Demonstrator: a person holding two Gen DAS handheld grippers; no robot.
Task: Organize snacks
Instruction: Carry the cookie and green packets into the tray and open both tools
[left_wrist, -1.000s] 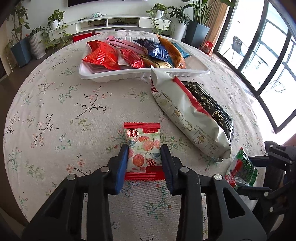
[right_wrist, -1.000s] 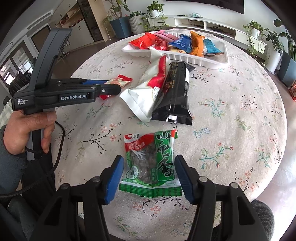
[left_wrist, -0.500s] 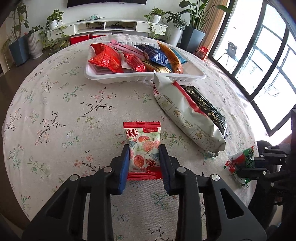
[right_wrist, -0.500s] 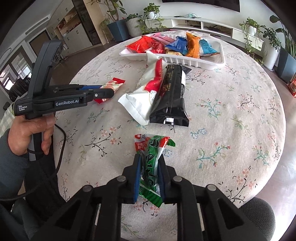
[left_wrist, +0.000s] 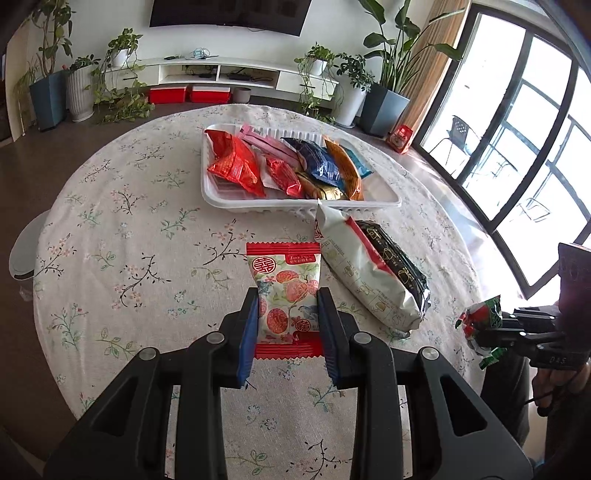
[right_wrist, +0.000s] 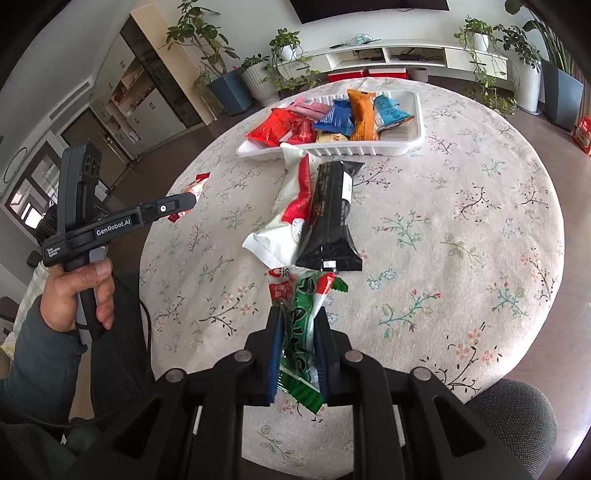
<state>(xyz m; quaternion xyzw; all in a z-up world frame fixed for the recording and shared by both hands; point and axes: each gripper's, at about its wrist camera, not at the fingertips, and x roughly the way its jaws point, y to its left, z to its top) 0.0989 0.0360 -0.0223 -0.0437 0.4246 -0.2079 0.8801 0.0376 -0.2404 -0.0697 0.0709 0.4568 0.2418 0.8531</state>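
1. My left gripper (left_wrist: 287, 322) is pinching the floral red-edged packet (left_wrist: 286, 291) by both sides, jaws closed to its width, above the floral tablecloth (left_wrist: 122, 236); I am judging a level carry to the white tray (left_wrist: 295, 208) best.
2. My right gripper (right_wrist: 298, 349) is squeezing the green packet (right_wrist: 301, 325) into a fold, clear of the cloth; a second ago it was lying flat between open jaws.

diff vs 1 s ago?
Right gripper closed on the green snack packet and lifted it off the table. Left gripper, already around the floral candy packet, raised it too. White tray, white bag and black bag unmoved.
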